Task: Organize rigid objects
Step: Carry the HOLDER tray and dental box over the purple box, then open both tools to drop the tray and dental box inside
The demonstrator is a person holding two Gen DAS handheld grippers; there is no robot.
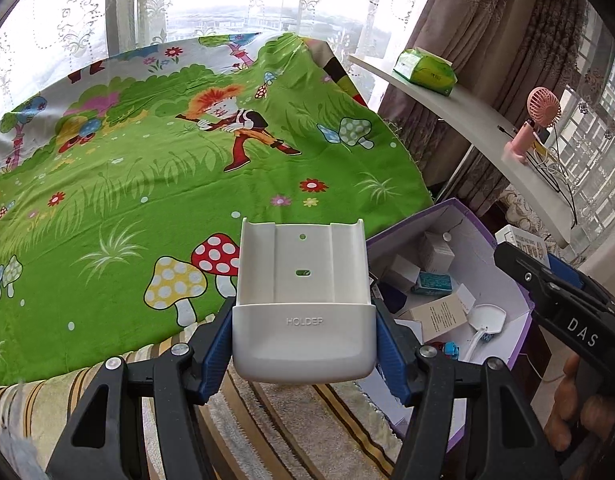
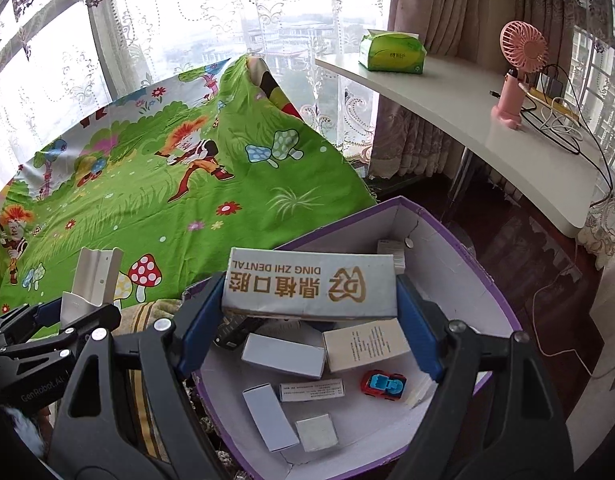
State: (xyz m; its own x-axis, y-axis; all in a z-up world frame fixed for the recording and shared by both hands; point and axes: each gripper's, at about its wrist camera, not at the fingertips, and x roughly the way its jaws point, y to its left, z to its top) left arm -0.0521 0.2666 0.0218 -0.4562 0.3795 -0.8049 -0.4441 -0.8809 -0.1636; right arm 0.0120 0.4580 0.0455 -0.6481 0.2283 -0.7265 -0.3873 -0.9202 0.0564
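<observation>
My left gripper (image 1: pixel 303 340) is shut on a white plastic holder (image 1: pixel 303 300) marked HOLDER, held above the edge of the green cartoon cloth; it also shows at the left of the right wrist view (image 2: pixel 91 284). My right gripper (image 2: pixel 311 320) is shut on a long white box (image 2: pixel 311 284) printed DING ZHI DENTAL, held over the purple-rimmed cardboard box (image 2: pixel 503 312). That box holds several small white boxes, a leaflet and a red and blue toy car (image 2: pixel 384 385). In the left wrist view the purple box (image 1: pixel 525 312) lies to the right, with a white scoop (image 1: pixel 485 322) inside.
The green cartoon cloth (image 1: pixel 147 184) covers the surface ahead. A striped fabric (image 1: pixel 267 420) lies below the left gripper. A curved white shelf (image 2: pixel 467 120) at right carries a green tissue pack (image 2: pixel 391 50), a pink fan (image 2: pixel 515 76) and cables. Curtained windows stand behind.
</observation>
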